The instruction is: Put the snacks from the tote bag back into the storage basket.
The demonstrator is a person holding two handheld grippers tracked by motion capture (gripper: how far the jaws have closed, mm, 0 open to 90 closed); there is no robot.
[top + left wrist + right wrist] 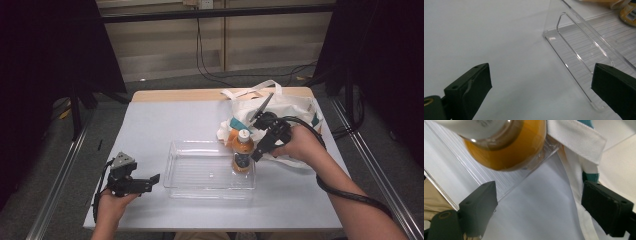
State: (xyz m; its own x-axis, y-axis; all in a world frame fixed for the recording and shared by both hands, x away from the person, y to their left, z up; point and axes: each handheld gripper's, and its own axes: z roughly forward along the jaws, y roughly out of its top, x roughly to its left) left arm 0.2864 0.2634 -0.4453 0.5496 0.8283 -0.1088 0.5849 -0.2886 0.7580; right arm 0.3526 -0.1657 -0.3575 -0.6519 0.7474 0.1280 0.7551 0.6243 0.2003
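A bottle of orange drink stands upright in the right end of a clear plastic tray on the pale worktop, with a white cloth bag lying just behind and to the right of it. The right gripper sits just beside the bottle, and in the right gripper view its jaws stand spread apart with nothing between them, the bottle looming above and beyond the left jaw and the bag's white strap crossing to the right. The left gripper rests low on the worktop near the tray's left end, released as well; in the left gripper view its jaws frame bare tabletop and the tray's near wall. Judging by how things lie, the step in hand appears to be the unloading of the bag into the tray, the bottle set down and let go. The next move would likely call for the right gripper to draw clear without tipping the bottle, then turn to the bag's mouth for whatever lies inside, which cannot be made out here.
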